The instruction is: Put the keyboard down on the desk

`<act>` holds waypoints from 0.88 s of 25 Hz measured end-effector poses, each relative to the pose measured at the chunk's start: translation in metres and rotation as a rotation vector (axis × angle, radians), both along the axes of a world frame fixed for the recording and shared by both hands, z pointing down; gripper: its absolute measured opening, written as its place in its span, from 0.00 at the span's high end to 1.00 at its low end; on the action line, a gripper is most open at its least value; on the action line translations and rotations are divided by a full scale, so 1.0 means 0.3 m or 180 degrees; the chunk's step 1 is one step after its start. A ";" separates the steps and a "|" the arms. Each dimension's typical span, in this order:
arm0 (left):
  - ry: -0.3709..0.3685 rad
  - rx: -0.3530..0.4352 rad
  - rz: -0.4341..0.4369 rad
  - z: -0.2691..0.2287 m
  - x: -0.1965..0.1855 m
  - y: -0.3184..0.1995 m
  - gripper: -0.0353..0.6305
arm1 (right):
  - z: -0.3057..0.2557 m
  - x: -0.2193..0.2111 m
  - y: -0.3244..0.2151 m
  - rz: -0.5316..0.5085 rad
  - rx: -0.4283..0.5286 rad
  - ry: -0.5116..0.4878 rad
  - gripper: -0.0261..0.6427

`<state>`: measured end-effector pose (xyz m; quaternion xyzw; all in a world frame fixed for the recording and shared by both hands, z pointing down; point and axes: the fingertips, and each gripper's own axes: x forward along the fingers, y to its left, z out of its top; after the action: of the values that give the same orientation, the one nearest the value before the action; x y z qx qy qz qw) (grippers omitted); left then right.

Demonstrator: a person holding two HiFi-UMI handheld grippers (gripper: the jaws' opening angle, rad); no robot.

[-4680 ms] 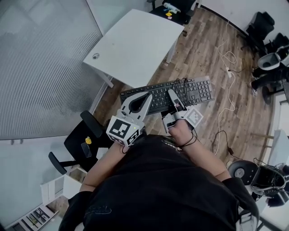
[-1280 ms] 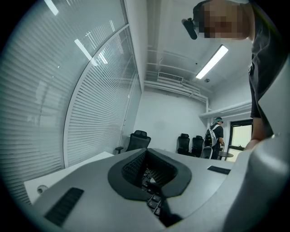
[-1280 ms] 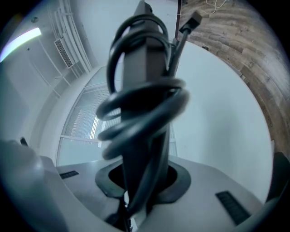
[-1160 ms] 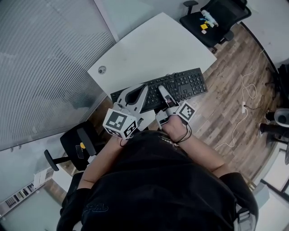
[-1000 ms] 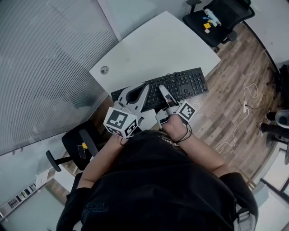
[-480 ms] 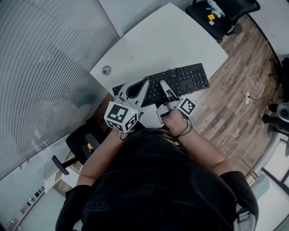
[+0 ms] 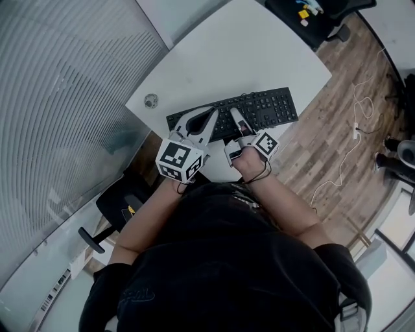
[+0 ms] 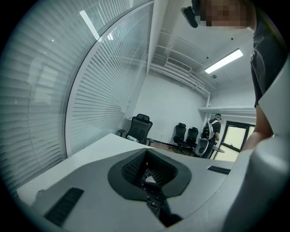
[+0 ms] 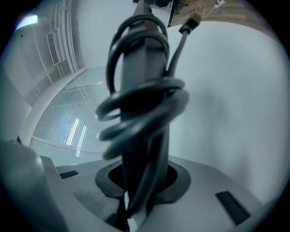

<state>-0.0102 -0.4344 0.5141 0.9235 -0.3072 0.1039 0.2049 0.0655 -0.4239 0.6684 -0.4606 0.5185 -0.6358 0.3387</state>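
The black keyboard [image 7: 259, 110] lies level over the near edge of the white desk [image 7: 246, 52]; I cannot tell whether it touches the top. A dark cable [image 9: 145, 104] is coiled round its middle. My left gripper [image 7: 206, 120] is shut on the keyboard's near edge towards its left end. In the left gripper view a few keys [image 8: 153, 203] show between the jaws. My right gripper [image 7: 236, 118] is shut on the keyboard at the cable coil. The right gripper view sees the keyboard [image 9: 136, 54] edge-on, rising from the jaws.
A round grommet [image 7: 151, 100] sits in the desk's left corner. One black office chair [image 7: 120, 207] stands left of the person, another [image 7: 311, 13] beyond the desk's far end. Loose cables [image 7: 353, 123] trail over the wooden floor at right. A slatted glass wall [image 7: 58, 97] runs along the left.
The person has stepped up to the desk. Both grippers have carried the keyboard from over the floor to over the desk's near edge. Neither grip has changed.
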 end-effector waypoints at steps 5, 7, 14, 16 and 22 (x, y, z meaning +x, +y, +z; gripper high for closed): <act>-0.0055 -0.0048 0.0040 0.064 0.001 -0.035 0.92 | 0.063 -0.011 -0.034 0.0052 -0.0072 0.0059 0.82; -0.0083 -0.0074 0.0035 0.088 0.000 -0.046 0.92 | 0.089 -0.021 -0.046 0.0062 -0.0063 0.0049 0.82; -0.0116 -0.0261 0.0043 0.184 0.019 -0.064 0.92 | 0.201 -0.040 -0.054 0.0100 -0.0184 0.0030 0.82; -0.0105 -0.0339 0.0020 0.205 0.015 -0.064 0.92 | 0.220 -0.050 -0.053 0.0059 -0.0178 0.0023 0.82; -0.0138 -0.0424 -0.0032 0.248 -0.008 -0.067 0.92 | 0.287 -0.051 -0.044 0.0087 -0.0335 0.0119 0.82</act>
<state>-0.0126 -0.4545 0.5885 0.9038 -0.3086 0.1430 0.2597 0.0501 -0.4372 0.7546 -0.4966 0.4843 -0.6488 0.3129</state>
